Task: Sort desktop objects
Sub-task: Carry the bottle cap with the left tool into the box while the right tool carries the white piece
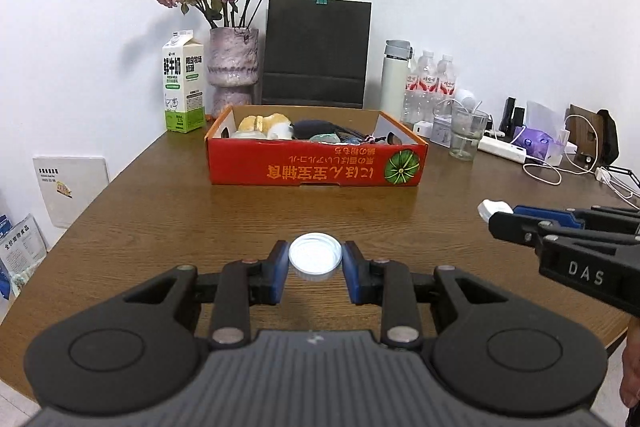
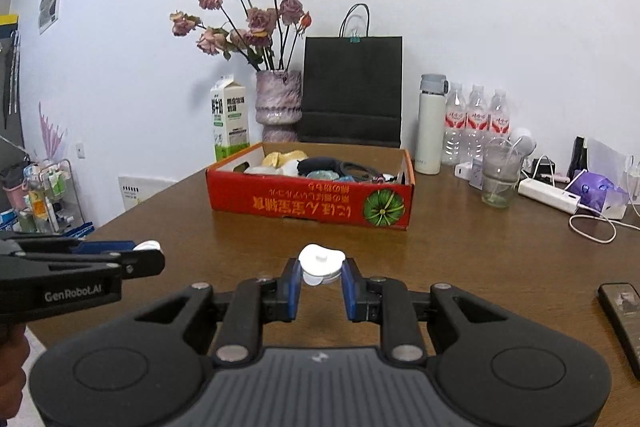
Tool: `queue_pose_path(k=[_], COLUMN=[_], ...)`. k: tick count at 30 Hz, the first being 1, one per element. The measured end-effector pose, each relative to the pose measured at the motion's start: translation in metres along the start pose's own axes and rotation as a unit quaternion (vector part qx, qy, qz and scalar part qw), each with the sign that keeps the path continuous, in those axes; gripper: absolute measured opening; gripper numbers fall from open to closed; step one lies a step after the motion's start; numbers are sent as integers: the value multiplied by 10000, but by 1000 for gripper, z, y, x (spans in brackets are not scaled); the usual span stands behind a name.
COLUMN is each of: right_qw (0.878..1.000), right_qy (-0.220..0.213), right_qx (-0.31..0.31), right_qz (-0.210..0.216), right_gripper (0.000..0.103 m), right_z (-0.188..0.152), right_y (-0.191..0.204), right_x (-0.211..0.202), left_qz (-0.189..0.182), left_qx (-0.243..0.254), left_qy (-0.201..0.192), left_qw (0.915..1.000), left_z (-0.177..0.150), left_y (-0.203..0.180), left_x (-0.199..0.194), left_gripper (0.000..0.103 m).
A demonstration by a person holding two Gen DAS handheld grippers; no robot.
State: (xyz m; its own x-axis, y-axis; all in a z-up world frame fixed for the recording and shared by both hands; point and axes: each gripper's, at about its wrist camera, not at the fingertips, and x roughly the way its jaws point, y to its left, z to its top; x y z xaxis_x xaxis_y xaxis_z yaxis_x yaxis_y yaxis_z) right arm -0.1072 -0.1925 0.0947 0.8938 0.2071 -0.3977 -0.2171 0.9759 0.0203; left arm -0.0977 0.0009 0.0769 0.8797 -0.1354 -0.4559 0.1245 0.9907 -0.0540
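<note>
My left gripper (image 1: 315, 261) is shut on a round white lid (image 1: 315, 254), held above the brown table (image 1: 160, 211). My right gripper (image 2: 322, 271) is shut on a small white plastic piece (image 2: 320, 259) with a knob on top. Each gripper shows in the other's view: the right gripper (image 1: 496, 215) comes in from the right with the white piece (image 1: 490, 207) at its tip, and the left gripper (image 2: 150, 254) comes in from the left with the lid's edge (image 2: 147, 245) showing. Behind both stands an open red cardboard box (image 1: 316, 167) (image 2: 308, 201) with several items inside.
Along the wall stand a milk carton (image 1: 183, 87), a vase of dried roses (image 1: 233, 67), a black paper bag (image 1: 318, 51), a white flask (image 1: 394, 79) and water bottles (image 1: 430, 83). A glass (image 2: 498, 175), power strip (image 2: 550, 197), cables and a dark flat device (image 2: 624, 323) lie right.
</note>
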Motion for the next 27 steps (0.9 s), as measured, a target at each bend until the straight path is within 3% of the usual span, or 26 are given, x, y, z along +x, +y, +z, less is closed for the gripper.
queue_pose_path(k=[4, 11, 16, 20, 23, 27], right_qw=[10000, 9985, 9976, 9978, 9985, 9912], right_qy=[-57, -536, -681, -619, 23, 1046], right_qx=[8, -26, -120, -185, 139, 532], right_qz=[-61, -64, -3, 171, 520, 611], right_gripper=[20, 20, 20, 20, 20, 20], right_z=[9, 54, 96, 143, 171, 184], right_y=[-8, -30, -48, -64, -79, -94], right_x=[6, 4, 21, 62, 121, 211], left_qz=[-47, -115, -335, -827, -923, -656], left_qx=[-56, -85, 11, -104, -199, -301], left_qy=[-59, -671, -673, -3, 661, 1619], left_qw=[10000, 9976, 9972, 9965, 9933, 9842], left_z=[15, 77, 136, 191, 212, 211], left_y=[10, 42, 58, 76, 86, 95], left_x=[8, 3, 23, 85, 149, 233], left_gripper=[29, 29, 29, 29, 29, 29])
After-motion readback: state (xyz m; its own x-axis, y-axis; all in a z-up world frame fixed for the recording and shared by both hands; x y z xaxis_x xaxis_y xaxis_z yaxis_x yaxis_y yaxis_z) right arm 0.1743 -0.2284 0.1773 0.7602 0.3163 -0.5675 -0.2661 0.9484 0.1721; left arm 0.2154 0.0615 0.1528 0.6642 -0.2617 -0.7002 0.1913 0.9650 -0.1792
